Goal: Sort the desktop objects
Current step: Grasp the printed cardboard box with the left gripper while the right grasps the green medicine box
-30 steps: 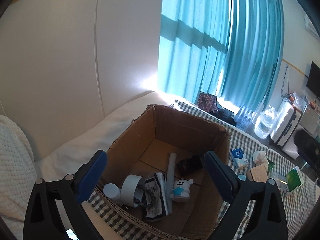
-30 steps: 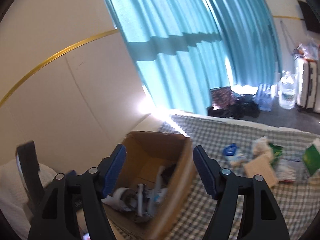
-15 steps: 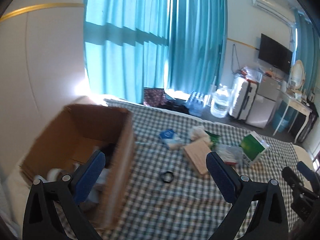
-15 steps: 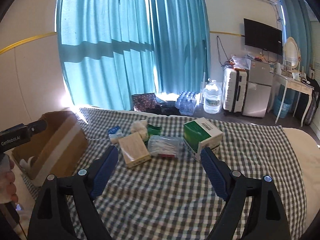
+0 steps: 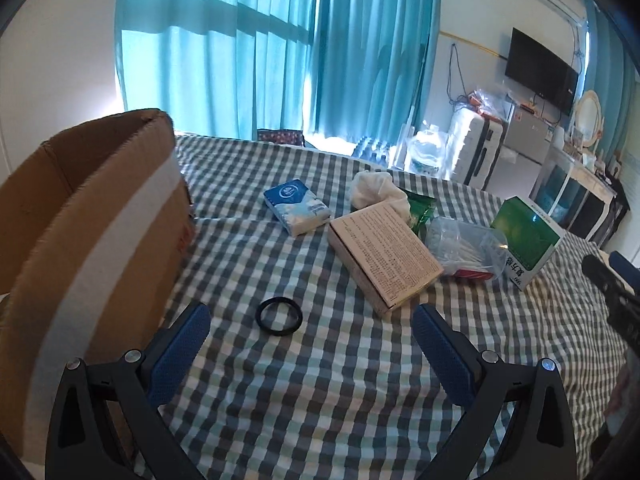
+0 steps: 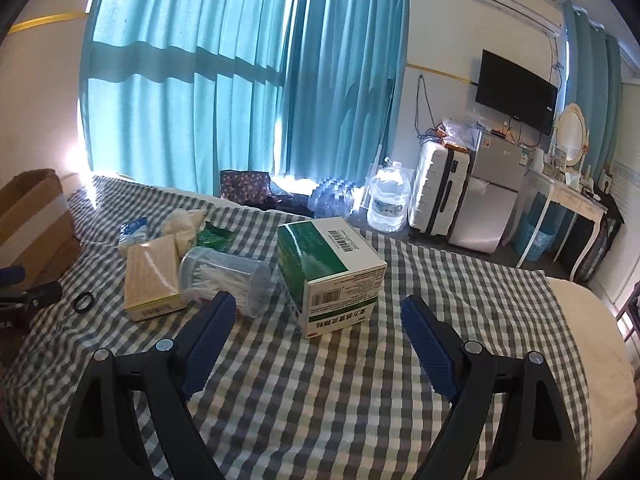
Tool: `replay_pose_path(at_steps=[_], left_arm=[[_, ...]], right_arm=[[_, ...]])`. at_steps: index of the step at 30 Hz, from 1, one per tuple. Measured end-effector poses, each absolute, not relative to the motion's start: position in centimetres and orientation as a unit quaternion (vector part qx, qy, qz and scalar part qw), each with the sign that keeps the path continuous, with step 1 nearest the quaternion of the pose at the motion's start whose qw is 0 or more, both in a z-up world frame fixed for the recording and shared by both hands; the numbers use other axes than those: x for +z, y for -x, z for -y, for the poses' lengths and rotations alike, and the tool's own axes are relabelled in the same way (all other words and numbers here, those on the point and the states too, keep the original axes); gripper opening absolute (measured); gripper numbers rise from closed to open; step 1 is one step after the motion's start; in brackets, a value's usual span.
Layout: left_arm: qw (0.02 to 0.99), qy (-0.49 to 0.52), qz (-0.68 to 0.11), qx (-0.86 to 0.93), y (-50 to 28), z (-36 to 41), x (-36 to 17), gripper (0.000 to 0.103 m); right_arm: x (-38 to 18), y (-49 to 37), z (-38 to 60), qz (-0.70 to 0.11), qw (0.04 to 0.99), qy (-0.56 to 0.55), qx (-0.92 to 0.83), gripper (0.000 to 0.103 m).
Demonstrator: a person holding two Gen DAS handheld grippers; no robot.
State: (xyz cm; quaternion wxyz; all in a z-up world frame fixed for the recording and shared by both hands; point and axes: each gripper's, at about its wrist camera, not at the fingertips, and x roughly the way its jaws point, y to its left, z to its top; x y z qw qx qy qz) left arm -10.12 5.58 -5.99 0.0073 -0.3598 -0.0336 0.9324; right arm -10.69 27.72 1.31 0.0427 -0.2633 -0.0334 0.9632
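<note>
My left gripper [image 5: 312,340] is open and empty above the checked cloth, just short of a black ring [image 5: 279,316]. A cardboard box [image 5: 84,216] stands at its left. Beyond lie a blue tissue pack [image 5: 298,207], a tan flat box [image 5: 384,252], a clear tub of cotton swabs [image 5: 466,248] and a green and white carton [image 5: 528,236]. My right gripper [image 6: 316,328] is open and empty, facing the green and white carton [image 6: 332,268]. The tub [image 6: 228,276], tan box [image 6: 150,276] and ring [image 6: 84,302] lie to its left.
A white cloth bundle [image 5: 376,188] and a green packet [image 5: 420,208] lie behind the tan box. Past the bed's far edge are teal curtains [image 6: 240,80], a water jug [image 6: 388,200], a suitcase [image 6: 440,188], a small fridge [image 6: 492,196] and a white desk [image 6: 560,196].
Both grippers have swung right, away from the cardboard box's inside, to face the objects on the checked cloth. The left one has come lower, near the black ring. Both stay open.
</note>
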Motion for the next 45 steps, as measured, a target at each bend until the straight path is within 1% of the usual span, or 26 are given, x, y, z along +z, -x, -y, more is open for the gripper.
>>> replay_pose_path(at_steps=[3, 5, 7, 9, 12, 15, 17, 24, 29, 30, 37, 45], left_arm=[[0.007, 0.379, 0.034, 0.925, 11.4, -6.8, -7.0, 0.103], [0.006, 0.392, 0.044, 0.919, 12.3, -7.7, -7.4, 0.103], [-0.005, 0.396, 0.065, 0.916, 13.0, -8.4, -7.4, 0.103], [-0.03, 0.392, 0.1, 0.914, 13.7, -8.6, -7.0, 0.103], [-0.044, 0.384, 0.146, 0.911, 14.9, -9.3, -6.9, 0.103], [-0.048, 0.393, 0.14, 0.908, 16.6, -10.7, -7.6, 0.103], [-0.057, 0.402, 0.133, 0.904, 17.7, -11.4, -8.3, 0.103], [-0.091, 0.42, 0.176, 0.885, 20.1, -10.6, -10.2, 0.103], [-0.102, 0.439, 0.207, 0.868, 21.2, -9.8, -11.6, 0.103], [-0.103, 0.443, 0.206, 0.866, 21.4, -9.8, -11.8, 0.103], [-0.132, 0.463, 0.145, 0.864, 22.9, -10.9, -12.6, 0.103], [-0.122, 0.478, 0.068, 0.867, 22.6, -12.7, -13.3, 0.103]], right_arm=[[0.7, 12.7, -29.8, 0.001, 0.033, 0.259, 0.965, 0.085], [0.3, 14.0, -30.5, -0.002, 0.017, 0.26, 0.965, 0.085], [-0.1, 15.0, -30.5, 0.012, 0.005, 0.259, 0.966, 0.085], [-0.5, 16.0, -30.3, 0.023, -0.004, 0.262, 0.965, 0.085], [-1.1, 16.9, -30.3, 0.038, -0.009, 0.261, 0.964, 0.085], [-1.7, 17.8, -30.4, 0.053, -0.015, 0.264, 0.963, 0.085], [-2.0, 18.2, -30.4, 0.065, -0.014, 0.259, 0.964, 0.088], [-2.5, 19.2, -31.1, 0.08, -0.003, 0.271, 0.959, 0.089], [-2.3, 19.1, -31.4, 0.091, 0.004, 0.266, 0.96, 0.093], [-2.5, 19.2, -31.6, 0.086, 0.001, 0.267, 0.96, 0.094], [-3.4, 20.0, -32.0, 0.069, -0.005, 0.294, 0.953, 0.095], [-4.0, 20.7, -33.1, 0.027, -0.008, 0.299, 0.954, 0.095]])
